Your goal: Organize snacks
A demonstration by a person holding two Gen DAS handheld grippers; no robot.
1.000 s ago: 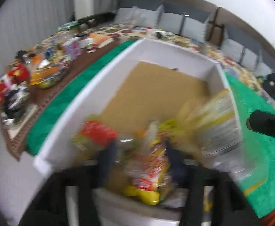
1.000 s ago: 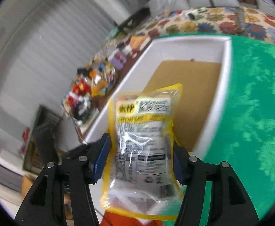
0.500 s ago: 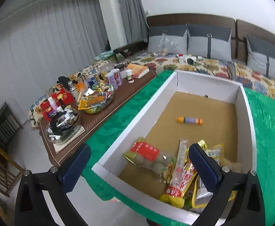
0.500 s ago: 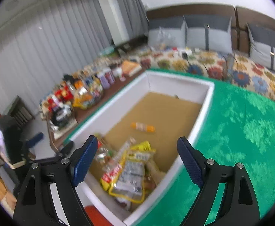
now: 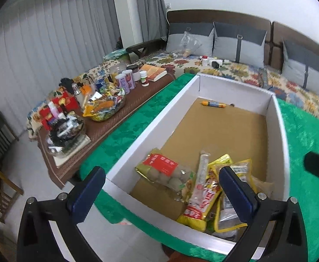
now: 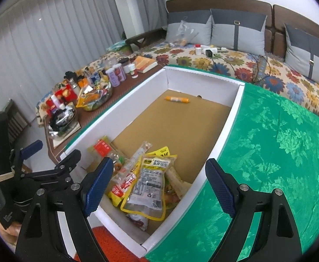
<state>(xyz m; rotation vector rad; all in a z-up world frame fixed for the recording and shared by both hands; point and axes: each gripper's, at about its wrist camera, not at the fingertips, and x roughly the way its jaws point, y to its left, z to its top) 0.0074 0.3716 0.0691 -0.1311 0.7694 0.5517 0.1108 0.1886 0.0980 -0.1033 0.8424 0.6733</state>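
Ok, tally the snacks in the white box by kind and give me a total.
Small orange sausage stick: 1
Red-label bag: 1
Long red-and-yellow stick pack: 1
Yellow-edged packets: 2
Total: 5 clearly visible in the white box; others lie partly hidden under the pile.
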